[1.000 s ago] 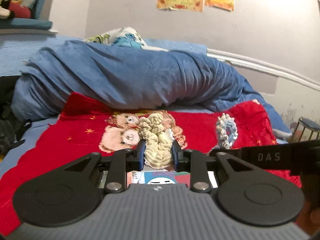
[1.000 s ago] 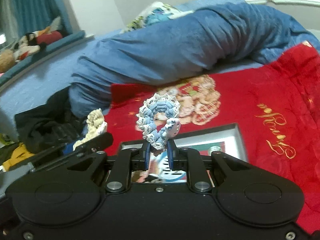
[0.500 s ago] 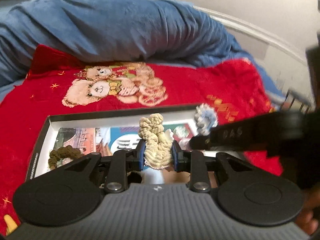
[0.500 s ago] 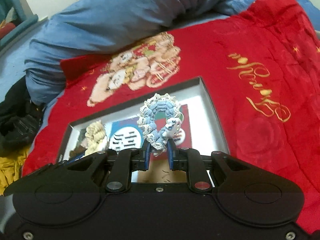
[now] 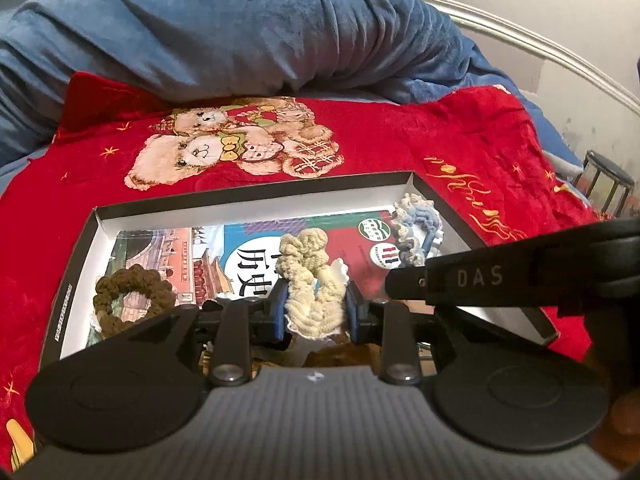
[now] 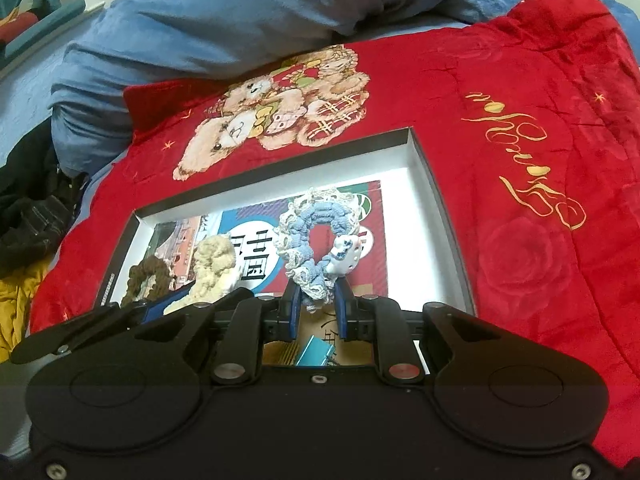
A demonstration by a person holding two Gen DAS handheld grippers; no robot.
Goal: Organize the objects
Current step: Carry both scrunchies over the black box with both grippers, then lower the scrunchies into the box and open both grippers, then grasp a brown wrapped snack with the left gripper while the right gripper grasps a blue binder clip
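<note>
My left gripper (image 5: 316,312) is shut on a cream crocheted scrunchie (image 5: 310,280) and holds it over an open black box (image 5: 248,204) with a white inside. My right gripper (image 6: 316,312) is shut on a blue and white scrunchie (image 6: 316,236) with a small white charm, also over the box (image 6: 424,168). A brown scrunchie (image 5: 132,296) lies inside the box at the left on a printed booklet (image 5: 348,244). The right gripper's black finger (image 5: 500,280) reaches in from the right in the left wrist view. The cream scrunchie (image 6: 212,268) and brown scrunchie (image 6: 148,280) also show in the right wrist view.
The box sits on a red blanket (image 5: 460,140) with a teddy bear print (image 5: 236,144). A rolled blue duvet (image 5: 240,32) lies behind it. A white bed rail (image 5: 540,44) and a stool (image 5: 608,180) are at the right. Dark and yellow clothes (image 6: 24,240) lie at the left.
Both grippers have tilted down and moved over the box with their scrunchies still held. The box and the brown scrunchie have come fully into view.
</note>
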